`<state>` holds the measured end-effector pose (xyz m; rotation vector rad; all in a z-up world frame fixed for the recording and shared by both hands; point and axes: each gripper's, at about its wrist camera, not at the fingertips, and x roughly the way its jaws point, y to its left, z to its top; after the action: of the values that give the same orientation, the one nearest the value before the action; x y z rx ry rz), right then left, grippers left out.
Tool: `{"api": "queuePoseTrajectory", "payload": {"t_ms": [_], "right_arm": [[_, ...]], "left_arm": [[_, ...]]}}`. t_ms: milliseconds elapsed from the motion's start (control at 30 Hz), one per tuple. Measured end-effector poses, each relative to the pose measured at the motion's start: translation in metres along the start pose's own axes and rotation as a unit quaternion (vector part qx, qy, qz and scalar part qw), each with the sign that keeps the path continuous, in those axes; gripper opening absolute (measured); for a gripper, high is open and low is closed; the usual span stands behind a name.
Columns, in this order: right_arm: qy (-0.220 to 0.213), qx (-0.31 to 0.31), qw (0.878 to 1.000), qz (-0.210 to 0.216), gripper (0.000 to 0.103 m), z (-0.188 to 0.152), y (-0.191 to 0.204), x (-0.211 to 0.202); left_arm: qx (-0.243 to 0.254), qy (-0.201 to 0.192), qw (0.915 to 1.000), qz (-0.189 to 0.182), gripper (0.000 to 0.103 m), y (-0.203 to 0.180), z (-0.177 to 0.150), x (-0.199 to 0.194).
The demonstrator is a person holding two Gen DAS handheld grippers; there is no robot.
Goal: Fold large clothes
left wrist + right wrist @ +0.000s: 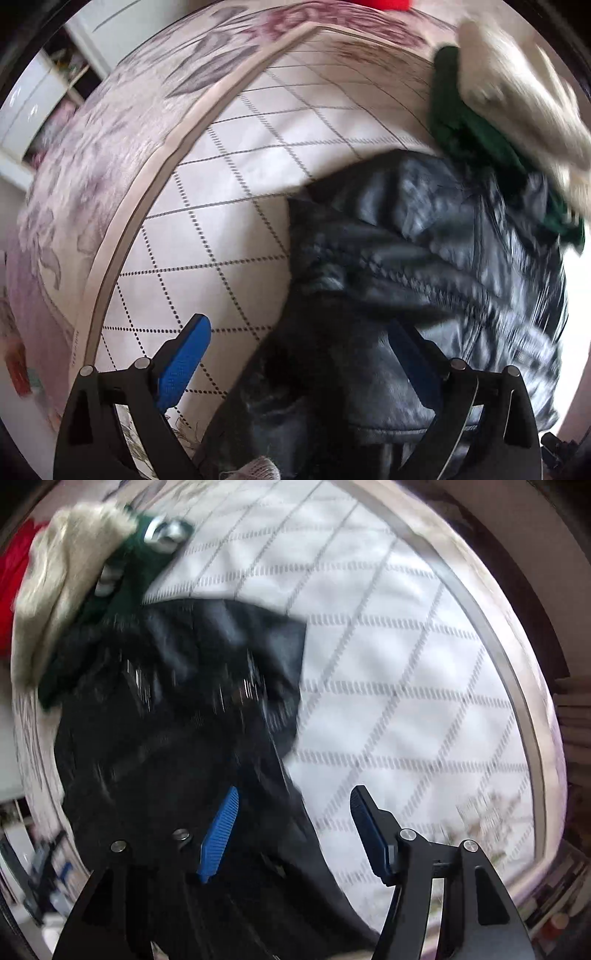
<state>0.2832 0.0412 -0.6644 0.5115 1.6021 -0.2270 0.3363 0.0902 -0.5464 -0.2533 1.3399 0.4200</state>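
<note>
Checked white cloth (221, 177) covers the surface, patterned rug (92, 184) at far left. Left hand-held gripper (303, 354) is wide open w/ black leather jacket (406, 258) bunched between its pads, not pinched. Green garment (461, 125) & beige one (517, 99) lie beyond. Right hand-held gripper (295, 830) is open, empty, over jacket's edge.

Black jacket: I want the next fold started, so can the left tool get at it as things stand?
Probably yes. The left tool is open above the black jacket, one finger over the checked cloth, with nothing covering the near edge.
</note>
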Motion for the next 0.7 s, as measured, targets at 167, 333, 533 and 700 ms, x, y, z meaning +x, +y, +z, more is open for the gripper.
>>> {"api": "queuePoseTrajectory", "payload": {"t_ms": [167, 333, 533, 700], "right_arm": [[0.043, -0.140, 0.986, -0.073, 0.057, -0.022, 0.023, 0.041], [-0.019, -0.037, 0.996, -0.074, 0.048, -0.006, -0.016, 0.052], [0.019, 0.005, 0.997, -0.068, 0.059, 0.004, -0.031, 0.022], [-0.034, -0.005, 0.992, -0.118, 0.059, -0.009, -0.014, -0.034]], "left_arm": [[0.030, 0.024, 0.9989, 0.027, 0.100, -0.015, -0.011, 0.035], [0.027, 0.027, 0.9991, 0.015, 0.103, -0.011, -0.009, 0.047], [0.025, 0.017, 0.9994, 0.014, 0.103, -0.008, -0.018, 0.005], [0.059, 0.010, 0.9979, 0.026, 0.103, -0.021, -0.040, -0.018]]}}
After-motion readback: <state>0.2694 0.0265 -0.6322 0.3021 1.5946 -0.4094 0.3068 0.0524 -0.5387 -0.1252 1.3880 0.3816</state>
